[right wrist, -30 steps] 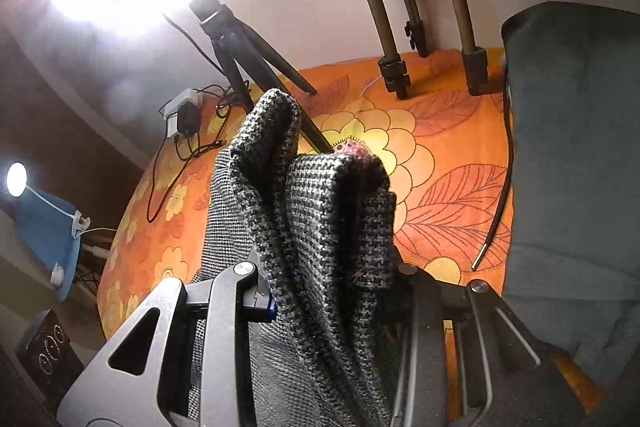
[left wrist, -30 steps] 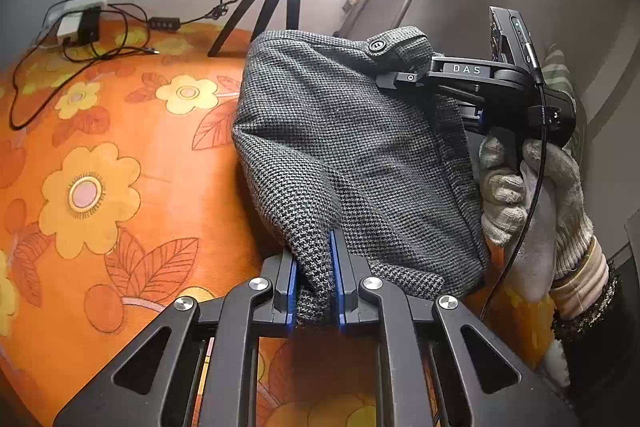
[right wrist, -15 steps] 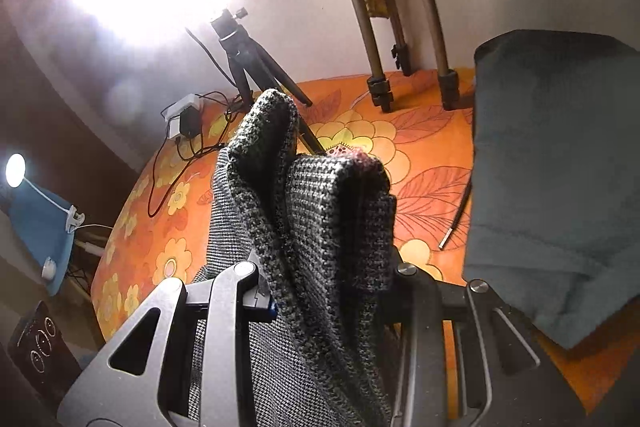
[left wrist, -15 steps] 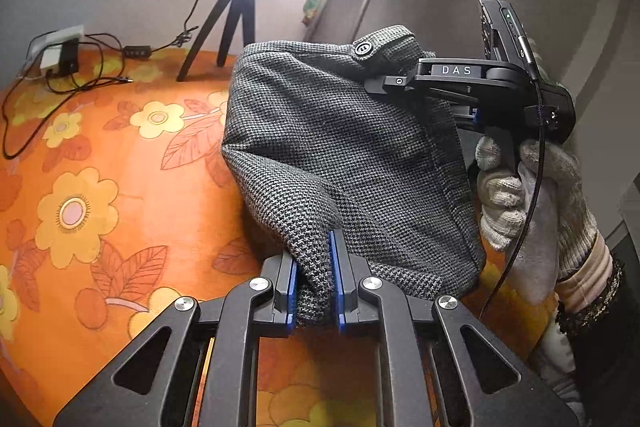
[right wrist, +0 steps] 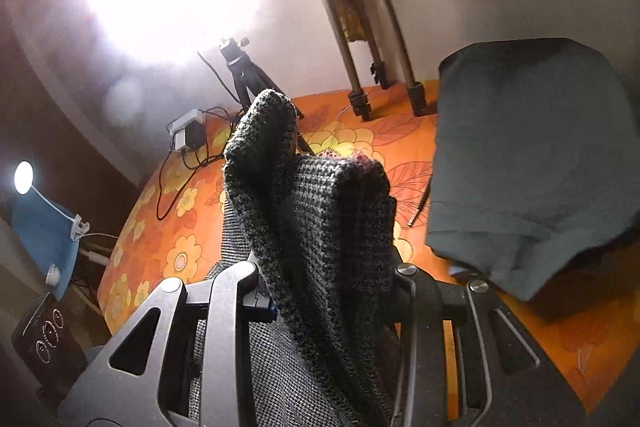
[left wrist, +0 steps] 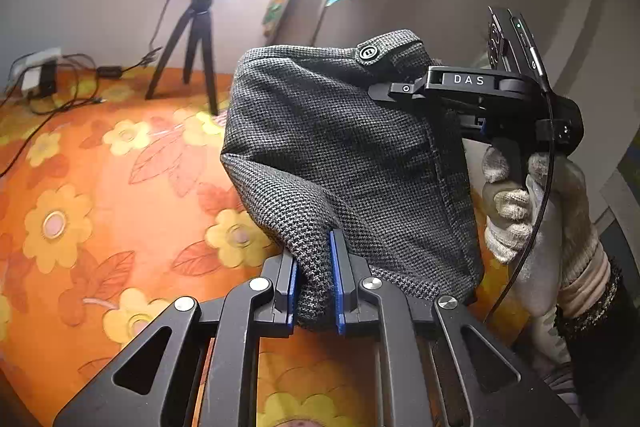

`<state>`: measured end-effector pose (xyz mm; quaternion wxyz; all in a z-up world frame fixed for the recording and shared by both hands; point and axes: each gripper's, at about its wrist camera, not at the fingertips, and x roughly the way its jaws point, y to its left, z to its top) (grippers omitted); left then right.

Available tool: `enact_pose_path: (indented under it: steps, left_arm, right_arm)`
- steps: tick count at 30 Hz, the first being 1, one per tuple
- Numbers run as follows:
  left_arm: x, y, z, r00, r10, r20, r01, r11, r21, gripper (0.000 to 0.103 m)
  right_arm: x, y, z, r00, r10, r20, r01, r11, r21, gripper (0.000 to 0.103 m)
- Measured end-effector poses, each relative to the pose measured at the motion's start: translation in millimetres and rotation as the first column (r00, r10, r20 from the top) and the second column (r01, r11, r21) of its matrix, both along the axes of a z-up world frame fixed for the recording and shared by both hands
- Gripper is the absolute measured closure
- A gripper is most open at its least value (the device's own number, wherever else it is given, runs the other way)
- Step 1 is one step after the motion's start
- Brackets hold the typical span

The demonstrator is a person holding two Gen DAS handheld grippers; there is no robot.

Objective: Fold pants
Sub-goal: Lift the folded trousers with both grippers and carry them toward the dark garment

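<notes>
The grey houndstooth pants (left wrist: 352,163) hang bunched in the air above the orange flowered cloth (left wrist: 100,195). My left gripper (left wrist: 314,279) is shut on a fold of the fabric between its blue pads. At the right of the left wrist view, a gloved hand (left wrist: 516,211) holds my right gripper (left wrist: 452,95), which clamps the waistband just below a dark button (left wrist: 368,51). In the right wrist view the same pants (right wrist: 320,227) stand up thick between the fingers of my right gripper (right wrist: 328,291), which is shut on them.
A folded dark teal garment (right wrist: 528,155) lies on the cloth at the right. A small black tripod (left wrist: 196,39) and a larger tripod's legs (right wrist: 380,67) stand at the back. A charger with cables (right wrist: 188,135) lies at the far left edge.
Both grippers have risen with the pants, which now hang higher off the cloth. The scene has dropped lower in both views; neither grip has changed.
</notes>
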<state>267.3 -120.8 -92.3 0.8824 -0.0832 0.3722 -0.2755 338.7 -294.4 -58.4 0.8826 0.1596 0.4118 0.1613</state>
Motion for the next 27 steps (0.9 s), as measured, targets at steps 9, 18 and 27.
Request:
enact_pose_path:
  steps: [9, 18, 27]
  left_arm:
    - [6, -43, 20, 0.996, -0.080, 0.051, 0.081, 0.996, -0.030, 0.091]
    - [26, -91, 35, 0.986, -0.143, 0.091, 0.147, 0.988, -0.042, 0.091]
    - [55, -122, 56, 0.977, -0.158, 0.142, 0.168, 0.984, -0.058, 0.091]
  right_arm:
    - [-22, -52, 26, 0.996, -0.083, 0.039, 0.082, 0.997, 0.013, 0.069]
    - [-25, -105, 55, 0.986, -0.146, 0.083, 0.148, 0.989, -0.017, 0.069]
    - [-13, -139, 91, 0.974, -0.177, 0.140, 0.183, 0.982, -0.033, 0.069]
